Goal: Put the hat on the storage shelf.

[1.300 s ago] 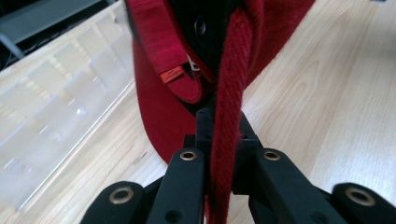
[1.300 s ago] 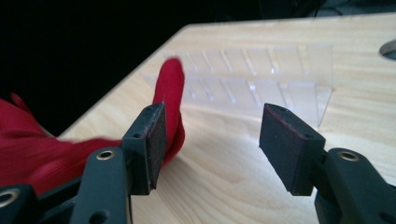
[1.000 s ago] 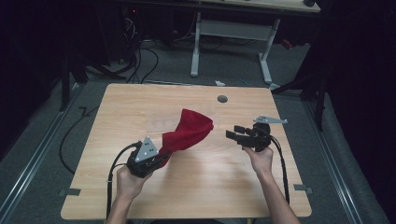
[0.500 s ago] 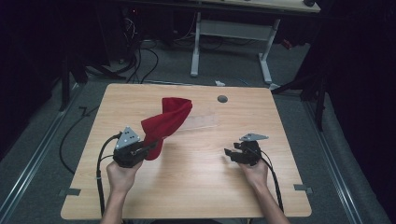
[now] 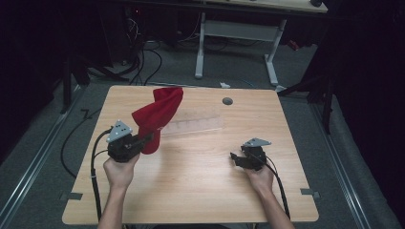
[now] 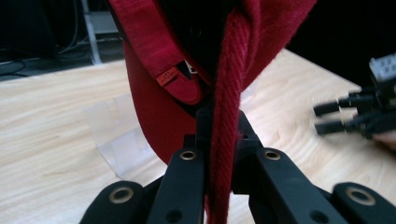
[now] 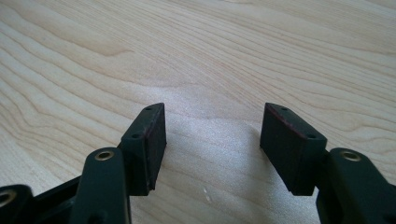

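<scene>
One red fabric cap (image 5: 157, 117) is hanging above the wooden table (image 5: 191, 191), left gripper (image 5: 143, 141) clenching its edge; right gripper (image 5: 232, 156) is resting with jaws released; one clear plastic tray (image 5: 196, 125) is lying behind.

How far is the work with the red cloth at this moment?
Done: the left gripper has lifted the red cloth clear off the table, gripping one thick edge. In hand: the cloth hangs raised above a clear plastic tray. Left: the right gripper is open, low over bare wood, holding nothing. Where the cloth should go is not visible.
</scene>
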`<state>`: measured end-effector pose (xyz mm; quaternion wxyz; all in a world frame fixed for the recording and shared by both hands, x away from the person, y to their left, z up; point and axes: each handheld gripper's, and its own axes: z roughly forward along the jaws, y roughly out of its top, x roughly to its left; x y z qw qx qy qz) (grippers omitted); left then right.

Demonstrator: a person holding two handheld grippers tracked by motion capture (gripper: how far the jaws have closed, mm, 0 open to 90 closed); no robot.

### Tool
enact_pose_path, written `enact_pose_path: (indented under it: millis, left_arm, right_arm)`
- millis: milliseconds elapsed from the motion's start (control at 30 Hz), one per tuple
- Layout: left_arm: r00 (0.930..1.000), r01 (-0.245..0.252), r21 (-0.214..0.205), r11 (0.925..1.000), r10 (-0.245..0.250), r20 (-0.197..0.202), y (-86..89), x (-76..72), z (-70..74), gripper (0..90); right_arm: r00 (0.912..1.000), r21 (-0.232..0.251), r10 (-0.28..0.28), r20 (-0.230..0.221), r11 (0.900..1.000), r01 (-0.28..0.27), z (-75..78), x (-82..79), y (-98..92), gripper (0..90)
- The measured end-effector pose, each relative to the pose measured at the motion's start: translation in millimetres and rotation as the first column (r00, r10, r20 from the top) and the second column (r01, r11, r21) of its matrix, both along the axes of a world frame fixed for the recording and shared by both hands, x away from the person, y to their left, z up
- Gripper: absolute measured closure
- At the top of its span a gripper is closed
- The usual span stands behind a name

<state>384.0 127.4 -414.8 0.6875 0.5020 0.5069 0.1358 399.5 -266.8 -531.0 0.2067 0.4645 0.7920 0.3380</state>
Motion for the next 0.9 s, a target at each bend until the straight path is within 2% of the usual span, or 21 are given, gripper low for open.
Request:
enact_pose_path:
  millis: [167, 433, 567, 700, 900]
  left_arm:
    - [0.9994, -0.021, -0.039, 0.999, 0.022, 0.026, 6.6, 6.8, 10.1, 85.5]
    - [0.9975, -0.063, -0.039, 0.9973, 0.064, 0.029, 8.7, 30.2, 13.8, 85.5]
    - [0.9967, -0.069, -0.046, 0.9966, 0.07, 0.04, 7.7, 42.0, 12.4, 85.5]
    - [0.9962, -0.084, -0.078, 0.9935, 0.085, 0.02, 9.6, 55.3, 7.4, 85.5]
    - [0.9942, -0.102, -0.09, 0.9907, 0.104, 0.026, 10.9, 67.9, 1.7, 85.5]
  right_arm:
    - [1.0, -0.003, 0.002, 0.001, 1.0, -0.002, -0.1, -0.2, 0.7, 39.9]
    - [1.0, -0.004, 0.004, -0.002, 1.0, -0.004, -0.2, -0.6, 1.3, 37.7]
    - [1.0, -0.004, 0.005, -0.002, 1.0, -0.005, -0.2, -0.7, 1.5, 37.1]
    - [1.0, -0.004, 0.005, -0.002, 1.0, -0.005, -0.2, -0.7, 1.6, 37.0]
    - [1.0, -0.004, 0.006, -0.004, 1.0, -0.006, -0.2, -0.8, 1.8, 36.4]
